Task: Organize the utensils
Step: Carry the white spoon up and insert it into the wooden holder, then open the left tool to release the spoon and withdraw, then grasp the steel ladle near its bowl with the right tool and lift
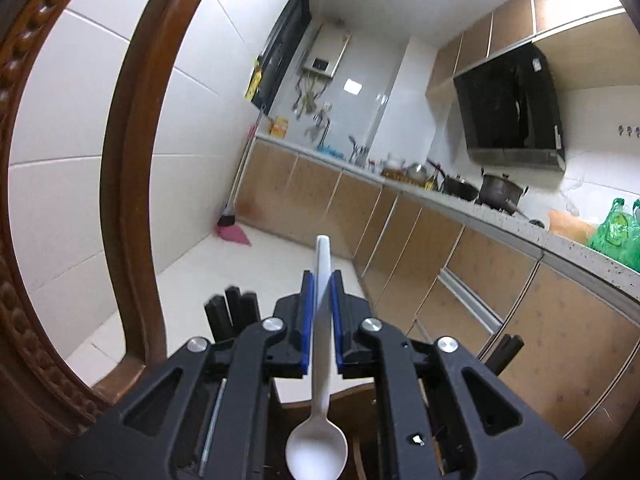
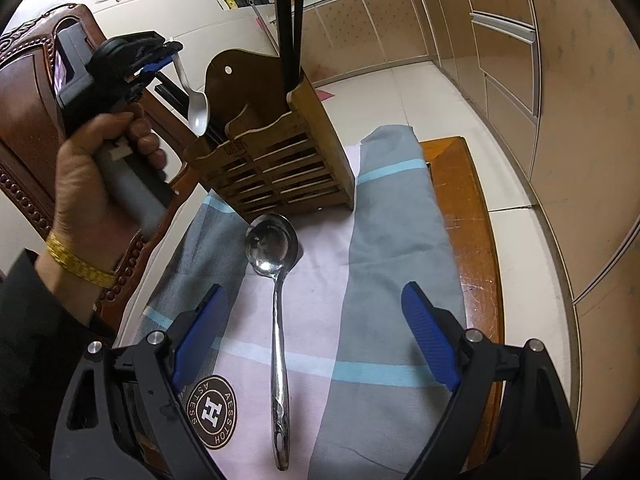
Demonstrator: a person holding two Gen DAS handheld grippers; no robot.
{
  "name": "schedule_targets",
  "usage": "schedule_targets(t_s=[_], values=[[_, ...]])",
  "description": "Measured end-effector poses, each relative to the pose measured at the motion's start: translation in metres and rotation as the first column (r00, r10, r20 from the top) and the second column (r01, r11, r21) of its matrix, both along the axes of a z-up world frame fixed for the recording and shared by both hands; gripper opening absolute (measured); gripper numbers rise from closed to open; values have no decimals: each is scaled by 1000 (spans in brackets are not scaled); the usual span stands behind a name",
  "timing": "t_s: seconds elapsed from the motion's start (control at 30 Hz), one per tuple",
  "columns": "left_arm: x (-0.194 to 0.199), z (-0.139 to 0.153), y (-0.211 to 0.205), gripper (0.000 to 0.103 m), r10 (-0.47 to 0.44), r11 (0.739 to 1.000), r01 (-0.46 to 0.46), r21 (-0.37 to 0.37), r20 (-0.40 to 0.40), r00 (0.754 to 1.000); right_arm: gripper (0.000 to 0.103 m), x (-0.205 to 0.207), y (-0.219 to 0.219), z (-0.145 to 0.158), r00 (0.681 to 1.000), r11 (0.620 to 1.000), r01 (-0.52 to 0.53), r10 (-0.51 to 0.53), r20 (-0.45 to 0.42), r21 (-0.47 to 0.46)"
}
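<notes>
While your left gripper [image 2: 170,54] clamps the white spoon [image 2: 198,110] at upper left beside the wooden holder [image 2: 280,160], your right gripper [image 2: 316,336] stands apart over the ladle [image 2: 276,320], center frame.

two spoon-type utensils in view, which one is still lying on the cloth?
The steel ladle, flat on the striped cloth between the open right gripper jaws. The white spoon is held up by the left gripper, beside the wooden holder.

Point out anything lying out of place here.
The steel ladle lies loose on the cloth in front of the wooden holder, not in it. The white spoon hangs bowl-down from the left gripper, beside the holder and not yet slotted.
</notes>
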State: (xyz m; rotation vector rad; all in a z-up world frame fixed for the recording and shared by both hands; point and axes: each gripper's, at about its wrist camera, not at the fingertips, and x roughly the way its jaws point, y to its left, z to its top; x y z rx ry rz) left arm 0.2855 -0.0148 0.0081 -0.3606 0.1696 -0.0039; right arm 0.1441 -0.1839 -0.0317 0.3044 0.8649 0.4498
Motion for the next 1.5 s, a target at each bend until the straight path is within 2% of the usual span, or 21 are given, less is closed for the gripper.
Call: schedule_targets(t_s=[0.1, 0.2, 0.27, 0.33, 0.37, 0.4, 0.43, 0.5, 0.57, 0.63, 0.77, 0.83, 0.9, 0.97, 1.07, 1.13, 1.2, 1.27, 1.33, 1.4, 1.5], values=[[-4, -9, -5, 9, -11, 1000, 11, 10, 22, 1000, 87, 0, 0, -1, 1000, 1000, -3, 3, -1, -4], [-4, -23, -9, 9, -46, 999, 45, 23, 10, 999, 87, 0, -1, 0, 1000, 1000, -5, 5, -1, -1], [-10, -30, -8, 18, -55, 998, 55, 40, 2, 998, 87, 0, -1, 0, 1000, 1000, -5, 5, 0, -2], [-17, -36, -6, 34, -77, 996, 77, 44, -16, 997, 87, -1, 0, 1, 1000, 1000, -7, 7, 3, -3], [-23, -37, -3, 35, -83, 996, 84, 41, -21, 996, 87, -1, 0, 1, 1000, 1000, -6, 6, 3, -2], [-29, -36, 0, 45, -85, 996, 85, 38, -26, 996, 87, 0, 0, 2, 1000, 1000, -8, 8, 4, -2], [-41, -34, 4, 66, -84, 996, 85, 32, -43, 996, 87, 0, 0, 2, 1000, 1000, -9, 9, 6, -2], [-66, -27, 12, 83, -78, 997, 80, 20, -64, 995, 87, 3, -1, 1, 1000, 1000, -6, 6, 7, -4], [-97, -18, 17, 88, -91, 994, 96, 44, -103, 990, 87, 6, 0, 0, 1000, 1000, -6, 6, 2, 2], [-132, -14, 20, 94, -95, 991, 110, 76, -177, 980, 87, 8, 5, -2, 1000, 1000, -22, 22, 0, -5], [-180, -27, 23, 98, -130, 985, 157, 73, -293, 947, 86, 9, 22, -6, 998, 997, -59, 59, 10, -54], [-204, -43, 29, 98, -131, 988, 149, 42, -290, 948, 81, 10, 31, -9, 996, 993, -85, 86, 11, -76], [-212, -51, 32, 98, -121, 989, 141, 49, -287, 950, 76, 17, 39, -12, 992, 989, -123, 124, 5, -83], [-209, -58, 35, 98, -157, 985, 173, 25, -317, 935, 71, 28, 48, -12, 988, 981, -154, 156, 10, -115], [-206, -57, 44, 98, -167, 985, 169, -19, -300, 939, 59, 59, 71, -14, 967, 952, -249, 254, 3, -181], [-203, -56, 49, 98, -178, 984, 167, -64, -300, 937, 47, 77, 88, -21, 945, 917, -321, 326, -17, -236], [-199, -55, 49, 98, -211, 977, 191, -93, -313, 926, 43, 90, 100, -29, 940, 897, -334, 338, -38, -288], [-198, -53, 45, 98, -208, 978, 197, -67, -312, 927, 39, 103, 107, -36, 930, 894, -366, 359, -74, -259], [-198, -51, 44, 98, -193, 981, 191, -38, -305, 933, 24, 114, 116, -43, 920, 888, -392, 379, -102, -241], [-196, -51, 45, 98, -200, 980, 194, -51, -310, 929, 9, 121, 120, -46, 913, 887, -408, 390, -121, -215], [-195, -51, 52, 98, -200, 980, 185, -77, -311, 929, 3, 118, 120, -40, 916, 892, -400, 383, -116, -210]])
